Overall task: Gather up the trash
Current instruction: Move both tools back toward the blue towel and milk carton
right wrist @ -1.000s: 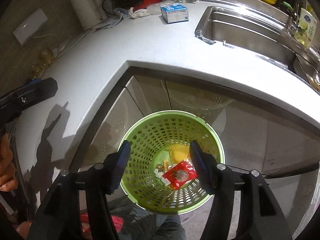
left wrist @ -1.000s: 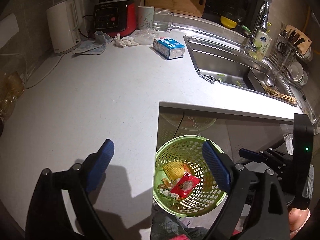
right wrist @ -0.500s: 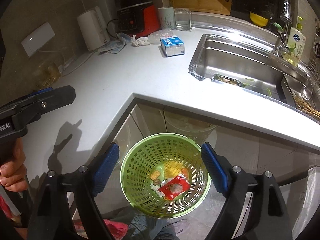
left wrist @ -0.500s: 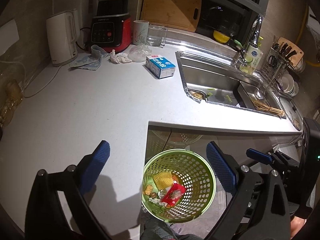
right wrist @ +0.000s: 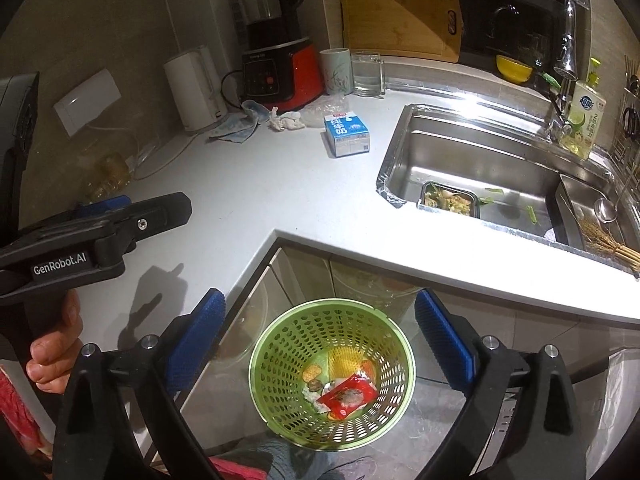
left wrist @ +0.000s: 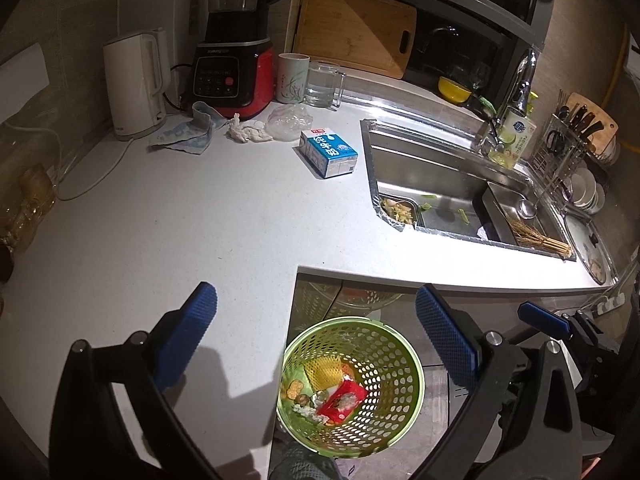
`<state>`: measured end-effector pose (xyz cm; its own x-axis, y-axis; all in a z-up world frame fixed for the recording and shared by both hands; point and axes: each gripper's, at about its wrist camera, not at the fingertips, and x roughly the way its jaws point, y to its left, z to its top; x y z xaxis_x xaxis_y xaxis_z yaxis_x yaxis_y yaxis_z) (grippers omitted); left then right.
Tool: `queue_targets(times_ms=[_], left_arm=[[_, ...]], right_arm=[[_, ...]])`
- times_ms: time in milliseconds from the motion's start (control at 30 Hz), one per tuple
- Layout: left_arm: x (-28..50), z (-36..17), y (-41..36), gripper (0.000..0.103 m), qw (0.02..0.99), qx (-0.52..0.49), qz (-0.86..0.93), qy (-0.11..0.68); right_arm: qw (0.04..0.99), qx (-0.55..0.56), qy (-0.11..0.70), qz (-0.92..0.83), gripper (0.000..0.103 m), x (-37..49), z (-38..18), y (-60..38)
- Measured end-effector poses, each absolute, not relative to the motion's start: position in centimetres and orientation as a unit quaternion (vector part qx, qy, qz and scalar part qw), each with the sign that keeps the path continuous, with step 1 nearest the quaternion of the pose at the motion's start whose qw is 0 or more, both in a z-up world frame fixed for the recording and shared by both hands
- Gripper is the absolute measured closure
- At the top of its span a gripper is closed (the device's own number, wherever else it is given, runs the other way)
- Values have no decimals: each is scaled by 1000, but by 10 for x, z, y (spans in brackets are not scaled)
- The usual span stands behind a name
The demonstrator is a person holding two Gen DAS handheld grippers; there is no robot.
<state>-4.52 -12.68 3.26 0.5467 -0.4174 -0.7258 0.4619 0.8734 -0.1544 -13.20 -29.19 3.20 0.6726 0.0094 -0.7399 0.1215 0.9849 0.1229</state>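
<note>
The left hand-held gripper (left wrist: 316, 330) and the right hand-held gripper (right wrist: 320, 330) both hang released, jaws spread wide with nothing between them, above a green perforated basket (right wrist: 280, 344) on the floor below the desk (left wrist: 160, 232) corner. The basket holds a red wrapper (right wrist: 347, 397), a yellow net (right wrist: 342, 361) and food scraps. Uncollected on the desk near the sink (left wrist: 436, 176) lie a blue milk carton (left wrist: 329, 153), a crumpled tissue (left wrist: 247, 133) and a clear plastic bag (left wrist: 289, 122).
</note>
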Motion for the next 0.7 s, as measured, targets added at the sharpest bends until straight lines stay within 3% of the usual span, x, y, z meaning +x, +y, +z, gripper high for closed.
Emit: queue_targets(times_ms=[367, 700], left_arm=[[-6, 46, -118, 8, 901, 2, -177, 396], [80, 29, -114, 8, 908, -22, -133, 397]], right_arm=[[921, 37, 384, 52, 2, -70, 46, -288], [914, 5, 401, 59, 2, 45, 32, -313]])
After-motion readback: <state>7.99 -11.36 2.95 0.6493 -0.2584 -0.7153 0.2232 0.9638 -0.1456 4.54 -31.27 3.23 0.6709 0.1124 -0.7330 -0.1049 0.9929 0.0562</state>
